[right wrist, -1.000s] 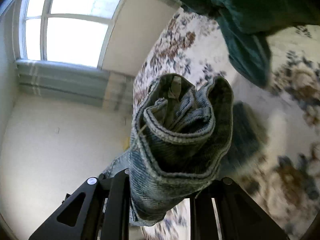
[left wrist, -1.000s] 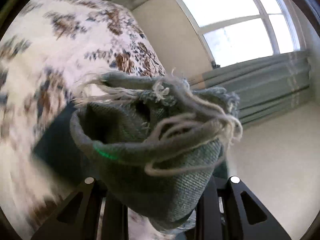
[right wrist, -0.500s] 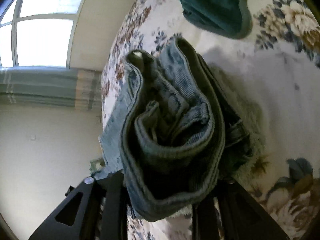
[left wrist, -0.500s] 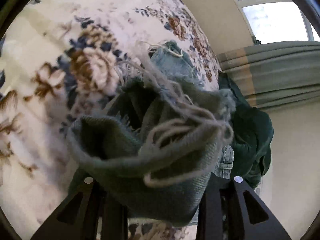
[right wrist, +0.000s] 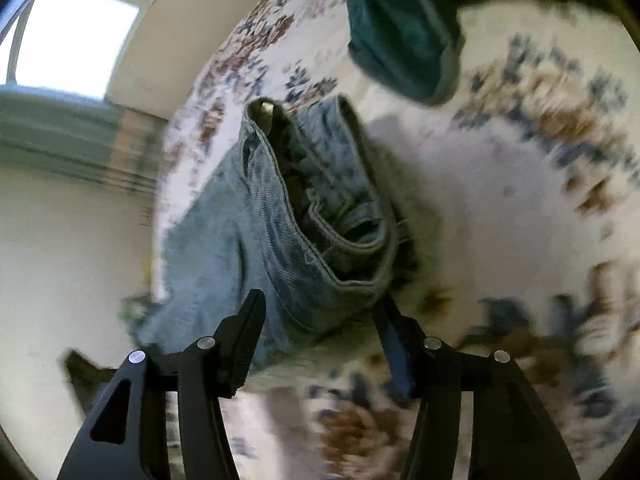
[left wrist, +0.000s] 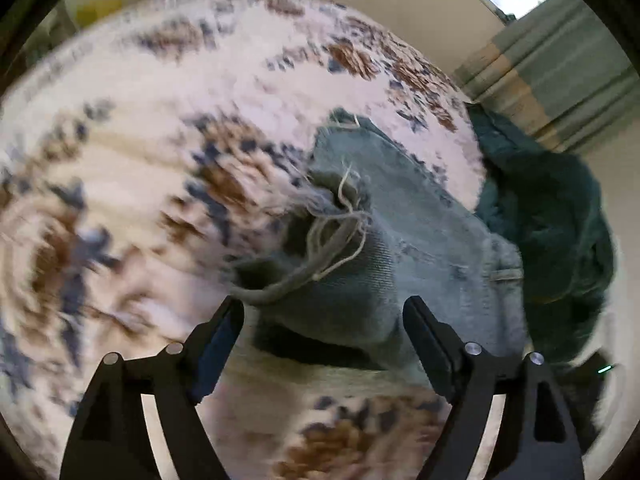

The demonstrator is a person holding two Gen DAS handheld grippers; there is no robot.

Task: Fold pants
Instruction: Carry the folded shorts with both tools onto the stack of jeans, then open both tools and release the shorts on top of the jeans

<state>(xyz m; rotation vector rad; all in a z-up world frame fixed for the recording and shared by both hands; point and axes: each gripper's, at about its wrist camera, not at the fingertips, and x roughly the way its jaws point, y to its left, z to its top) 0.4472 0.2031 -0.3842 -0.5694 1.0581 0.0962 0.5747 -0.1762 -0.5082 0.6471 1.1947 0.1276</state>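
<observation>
The light blue jeans [left wrist: 404,240] lie on a floral bedspread [left wrist: 132,152]. In the left wrist view their frayed hem with loose threads [left wrist: 340,232] rests just ahead of my open left gripper [left wrist: 322,318], which holds nothing. In the right wrist view the jeans' waistband [right wrist: 320,208] lies bunched on the bedspread [right wrist: 500,208] just ahead of my open right gripper [right wrist: 322,316], also empty. Both views are blurred by motion.
A dark green garment [left wrist: 548,216] lies crumpled beside the jeans at the bed's edge; it also shows in the right wrist view [right wrist: 404,28]. A window [right wrist: 76,36] and grey-green curtains [left wrist: 560,64] stand behind, with cream floor or wall beyond the bed.
Both grippers held the jeans raised, lowered them onto the bedspread, then opened and let go. The hem and waistband now lie on the bed, and both grippers have drawn back slightly.
</observation>
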